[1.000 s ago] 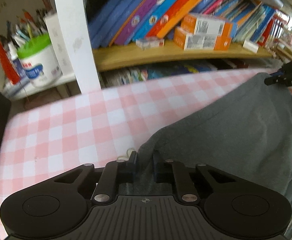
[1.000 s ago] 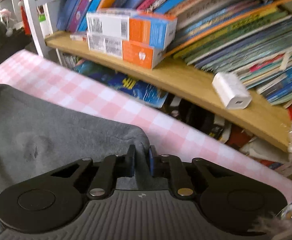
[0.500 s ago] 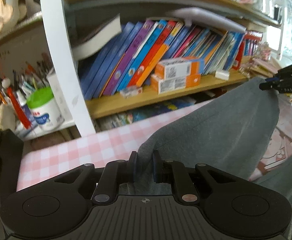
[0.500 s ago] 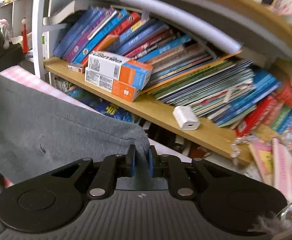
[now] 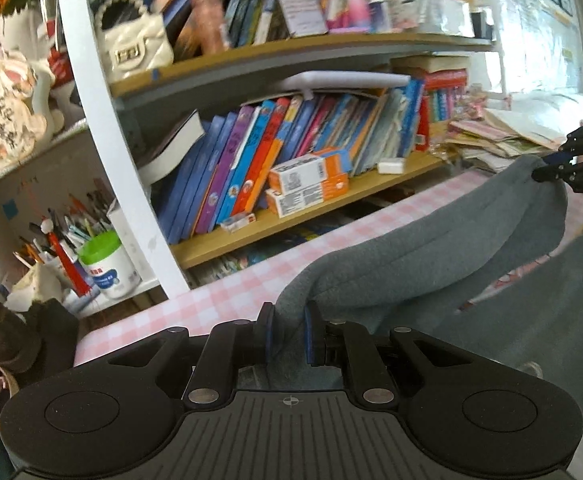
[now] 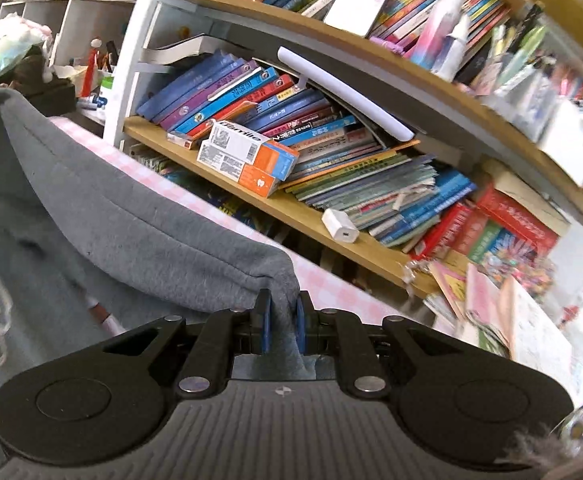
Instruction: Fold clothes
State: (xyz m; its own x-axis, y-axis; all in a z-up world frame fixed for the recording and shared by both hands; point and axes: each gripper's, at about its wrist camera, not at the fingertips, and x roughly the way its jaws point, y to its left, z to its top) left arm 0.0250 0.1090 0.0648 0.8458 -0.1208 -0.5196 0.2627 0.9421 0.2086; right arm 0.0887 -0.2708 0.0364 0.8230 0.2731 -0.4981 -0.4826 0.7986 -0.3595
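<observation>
The left black hand-held gripper (image 5: 287,334) is raised and points forward, its two blue-padded fingers (image 5: 266,336) pressed nearly together on grey cloth. The right black hand-held gripper (image 6: 279,326) matches it, raised level, fingers (image 6: 264,326) pinched the same way.

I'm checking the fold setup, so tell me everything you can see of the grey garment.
The grey garment looks like soft, thick fleece-like knit with a stitched hem band. Its edge is lifted and stretched between the left gripper and right gripper, both shut on it. The rest drapes onto the pink checked tablecloth; a pale outlined print shows lower down.
</observation>
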